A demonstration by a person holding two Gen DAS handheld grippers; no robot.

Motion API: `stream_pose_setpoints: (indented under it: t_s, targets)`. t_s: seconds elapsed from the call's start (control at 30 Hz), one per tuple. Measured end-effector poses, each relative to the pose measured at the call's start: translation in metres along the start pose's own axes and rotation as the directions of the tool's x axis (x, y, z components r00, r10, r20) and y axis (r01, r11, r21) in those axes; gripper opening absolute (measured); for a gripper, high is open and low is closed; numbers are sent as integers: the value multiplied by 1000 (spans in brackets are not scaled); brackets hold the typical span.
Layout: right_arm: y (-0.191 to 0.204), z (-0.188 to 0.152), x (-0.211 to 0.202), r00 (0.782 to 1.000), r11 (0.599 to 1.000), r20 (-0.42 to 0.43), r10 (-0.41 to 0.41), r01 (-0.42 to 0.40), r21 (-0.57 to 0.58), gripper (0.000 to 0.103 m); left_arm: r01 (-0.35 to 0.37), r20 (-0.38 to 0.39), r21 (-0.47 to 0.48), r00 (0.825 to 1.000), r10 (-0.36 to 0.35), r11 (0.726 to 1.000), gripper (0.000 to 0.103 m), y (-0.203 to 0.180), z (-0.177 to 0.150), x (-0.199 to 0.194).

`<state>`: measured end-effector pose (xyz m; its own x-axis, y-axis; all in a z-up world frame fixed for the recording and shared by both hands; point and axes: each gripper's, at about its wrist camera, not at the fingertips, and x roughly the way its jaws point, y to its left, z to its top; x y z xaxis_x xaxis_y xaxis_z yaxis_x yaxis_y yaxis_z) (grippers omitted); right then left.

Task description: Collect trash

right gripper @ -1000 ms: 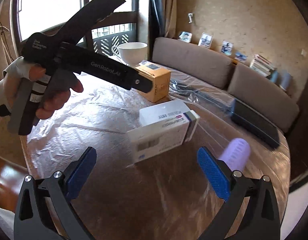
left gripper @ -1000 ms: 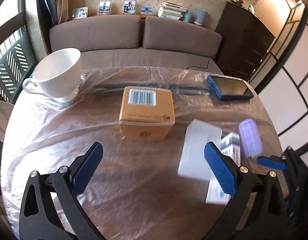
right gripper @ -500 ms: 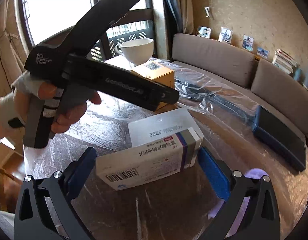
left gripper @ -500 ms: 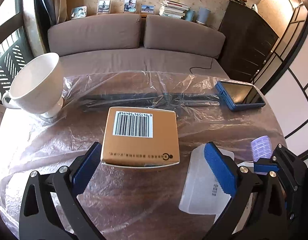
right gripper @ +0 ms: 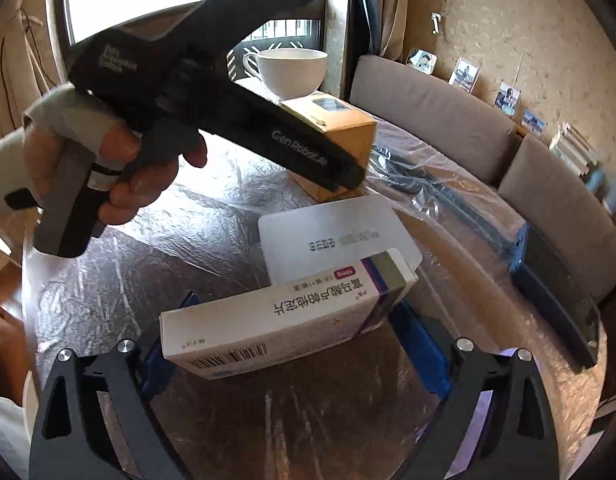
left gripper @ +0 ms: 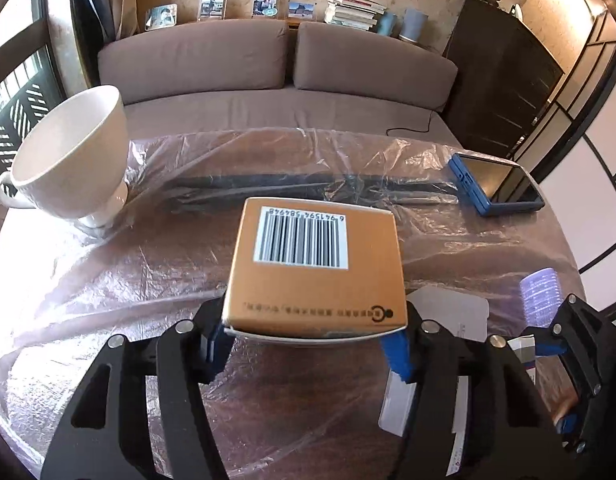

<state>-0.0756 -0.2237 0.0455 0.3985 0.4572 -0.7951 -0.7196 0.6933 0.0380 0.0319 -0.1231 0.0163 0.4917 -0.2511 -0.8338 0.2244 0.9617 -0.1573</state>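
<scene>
On a round table (left gripper: 108,280) covered in clear plastic film, the left gripper (left gripper: 308,340) has just closed its blue pads on the near end of an orange carton (left gripper: 313,272) with a barcode label. The right gripper (right gripper: 296,354), its jaws just narrowing, brackets a white medicine box (right gripper: 284,316); whether its pads press is unclear. A white cup (left gripper: 72,152) stands far left.

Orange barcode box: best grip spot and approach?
Take the orange box across its two flat upright side walls, near the top, from above its near edge. Those walls are parallel. The left tool has just closed there, pads on both walls.
</scene>
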Motion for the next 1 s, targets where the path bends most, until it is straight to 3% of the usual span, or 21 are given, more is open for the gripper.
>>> stream_pose_setpoints:
  t_s: [0.43,1.0]
  targets:
    - [3,1,-16,1000,990,14,-2,0,141,93,-16,33,-4,999,17,1000,60,3,-12,-19]
    - [22,-26,-39,994,950,-3,-108,104,293,93,-18,64,37,998,15,999,59,-7,-38,-50]
